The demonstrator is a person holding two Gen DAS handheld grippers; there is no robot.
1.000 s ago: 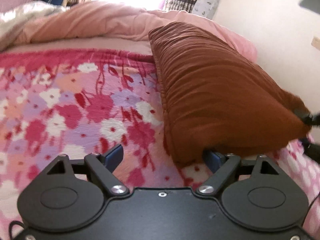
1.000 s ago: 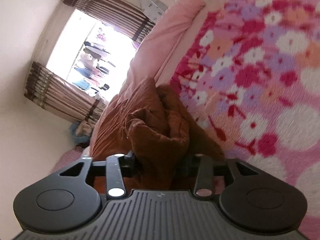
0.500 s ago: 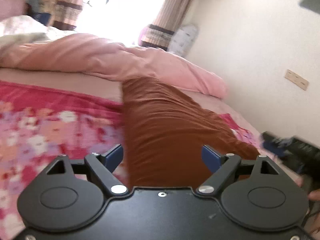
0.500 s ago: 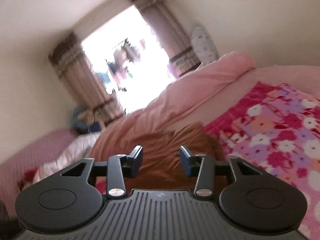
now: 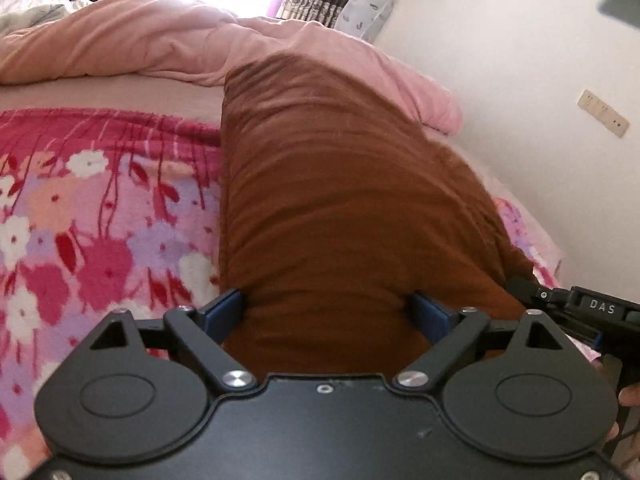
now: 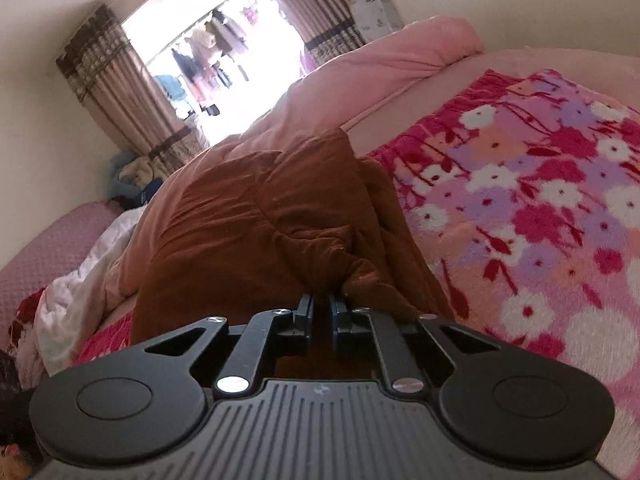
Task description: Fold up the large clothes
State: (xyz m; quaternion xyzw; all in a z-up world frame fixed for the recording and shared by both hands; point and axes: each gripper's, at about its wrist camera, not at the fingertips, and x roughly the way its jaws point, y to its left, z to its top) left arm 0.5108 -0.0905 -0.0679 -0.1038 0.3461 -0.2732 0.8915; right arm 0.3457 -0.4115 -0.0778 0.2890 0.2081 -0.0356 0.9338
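Note:
A thick brown garment (image 5: 340, 200) lies folded in a long bundle on the floral blanket (image 5: 100, 208). My left gripper (image 5: 330, 314) is open, its blue pads wide apart on either side of the bundle's near end. My right gripper (image 6: 321, 308) is shut on a bunched fold of the brown garment (image 6: 260, 216) at its near end. The right gripper's body also shows in the left wrist view (image 5: 580, 312), at the bundle's right side.
A pink duvet (image 5: 160, 44) is heaped along the far side of the bed. A white wall (image 5: 520, 80) with a socket runs close on the right. A window with striped curtains (image 6: 120, 92) is beyond. White bedding (image 6: 80, 292) lies at the left.
My right gripper has closed on the garment's fold after being open half a second ago. My left gripper has dropped back so its open pads straddle the bundle's end.

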